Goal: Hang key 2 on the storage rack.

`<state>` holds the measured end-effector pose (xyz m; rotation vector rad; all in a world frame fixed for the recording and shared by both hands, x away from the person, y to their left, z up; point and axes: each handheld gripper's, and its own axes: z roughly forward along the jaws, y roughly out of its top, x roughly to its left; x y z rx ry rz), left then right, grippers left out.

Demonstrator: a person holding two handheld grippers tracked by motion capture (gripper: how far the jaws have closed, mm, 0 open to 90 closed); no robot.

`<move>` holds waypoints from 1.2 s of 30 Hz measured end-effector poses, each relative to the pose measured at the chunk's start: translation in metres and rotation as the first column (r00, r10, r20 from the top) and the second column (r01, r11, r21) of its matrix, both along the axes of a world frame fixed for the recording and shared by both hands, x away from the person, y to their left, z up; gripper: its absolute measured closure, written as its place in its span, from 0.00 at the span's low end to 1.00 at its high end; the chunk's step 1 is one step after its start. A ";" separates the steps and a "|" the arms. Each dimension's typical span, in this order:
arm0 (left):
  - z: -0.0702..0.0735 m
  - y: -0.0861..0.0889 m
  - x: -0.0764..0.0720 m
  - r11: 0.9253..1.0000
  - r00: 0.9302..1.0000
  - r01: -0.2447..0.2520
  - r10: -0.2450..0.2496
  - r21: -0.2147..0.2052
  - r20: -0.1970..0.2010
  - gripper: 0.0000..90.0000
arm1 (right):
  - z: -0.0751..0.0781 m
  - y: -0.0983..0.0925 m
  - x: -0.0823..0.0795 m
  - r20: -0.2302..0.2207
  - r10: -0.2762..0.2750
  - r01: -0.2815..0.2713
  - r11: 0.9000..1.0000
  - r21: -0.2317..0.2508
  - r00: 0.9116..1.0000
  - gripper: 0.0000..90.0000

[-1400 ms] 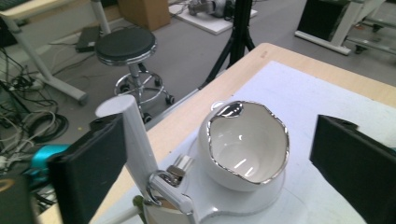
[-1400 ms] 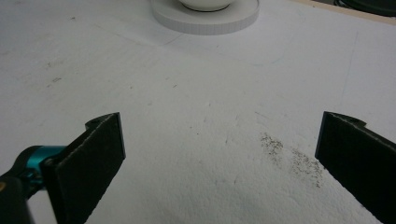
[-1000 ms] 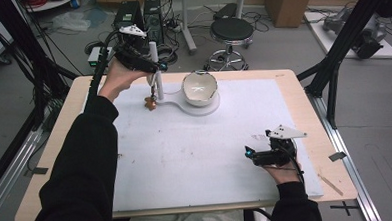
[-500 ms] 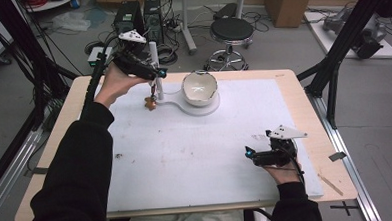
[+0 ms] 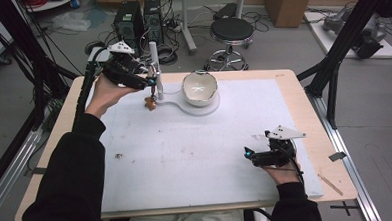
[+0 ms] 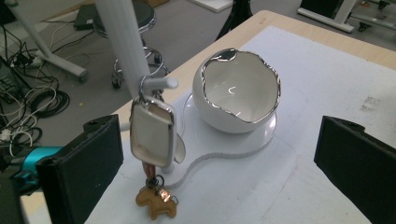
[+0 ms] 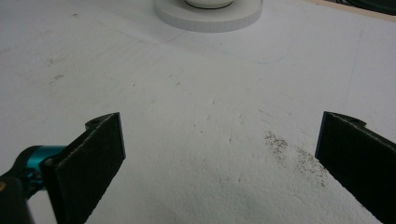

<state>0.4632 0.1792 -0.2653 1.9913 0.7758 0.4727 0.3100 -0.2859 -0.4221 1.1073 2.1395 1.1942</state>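
A white stand has a tall post (image 5: 153,55) with a short peg (image 6: 161,84). From the peg hangs a keychain: a white silver-rimmed tag (image 6: 152,133) with a brown horse-shaped charm (image 6: 156,205) below it, resting by the stand's base (image 6: 224,154). A white bowl (image 5: 199,88) with a jagged silver rim (image 6: 243,93) sits on the round end of that base. My left gripper (image 5: 150,82) is just left of the post, open (image 6: 219,140), with the keychain near its left jaw but not pinched. My right gripper (image 5: 248,155) rests open (image 7: 219,126) over the bare white board at the near right.
A white foam board (image 5: 186,156) covers the wooden table (image 5: 303,101). Dark specks (image 7: 289,149) lie on the board near the right gripper, and another speck (image 5: 118,155) at the left. Black frame legs (image 5: 333,79), a stool (image 5: 232,31) and computer towers (image 5: 135,18) stand beyond the table.
My left hand and gripper have drawn back slightly left and toward me from the post. The keychain stays on the peg. The right gripper has not moved.
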 end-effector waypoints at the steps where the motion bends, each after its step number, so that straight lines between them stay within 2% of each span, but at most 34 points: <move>1: -0.002 0.002 -0.001 1.000 1.000 -0.002 0.002 -0.002 -0.006 0.02 | 0.000 0.000 0.000 -0.001 0.001 -0.001 1.000 -0.001 1.000 0.01; 11: -0.023 0.027 -0.014 0.999 0.999 -0.038 0.038 -0.007 -0.016 0.02 | 0.001 -0.001 0.000 0.007 -0.001 0.001 1.000 0.002 1.000 0.01; 24: -0.038 0.040 -0.041 0.999 0.999 -0.038 0.038 0.019 -0.012 0.02 | 0.001 -0.001 -0.002 0.008 -0.003 0.002 1.000 0.013 1.000 0.01; 33: -0.050 0.050 -0.064 0.998 0.999 -0.030 0.032 0.053 -0.021 0.02 | 0.004 -0.004 -0.003 0.019 -0.002 0.002 0.999 0.032 1.000 0.01; 36: -0.057 0.055 -0.071 0.996 0.999 -0.031 0.034 0.081 -0.037 0.02 | 0.004 -0.003 -0.003 0.021 0.000 -0.001 1.000 0.030 1.000 0.01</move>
